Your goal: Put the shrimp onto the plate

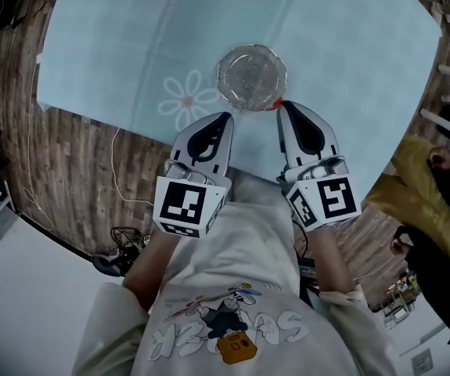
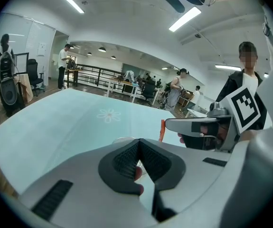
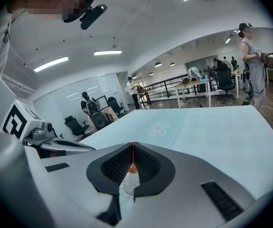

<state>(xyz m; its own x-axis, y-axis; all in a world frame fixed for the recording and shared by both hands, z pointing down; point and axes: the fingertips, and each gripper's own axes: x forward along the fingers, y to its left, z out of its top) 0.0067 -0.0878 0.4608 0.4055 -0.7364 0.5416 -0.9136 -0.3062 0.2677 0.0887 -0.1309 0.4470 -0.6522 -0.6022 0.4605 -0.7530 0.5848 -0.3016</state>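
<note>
Right gripper (image 1: 282, 110) closed on the orange shrimp (image 1: 277, 102), which protrudes from its tip at the near-right rim of the foil-lined plate (image 1: 250, 77) on the desk (image 1: 350, 53). Left gripper (image 1: 225, 118) closed, empty, alongside.

Both your grippers sit at the plate's near edge

Your left gripper (image 1: 224, 118) and right gripper (image 1: 281, 106) point at the plate (image 1: 251, 77) on the pale blue flowered cloth (image 1: 115, 45). A small orange speck, probably the shrimp (image 1: 278, 102), shows at the right gripper's tip, just beside the plate's rim. Cables (image 1: 119, 249) lie on the wooden floor (image 1: 68, 163).
</note>
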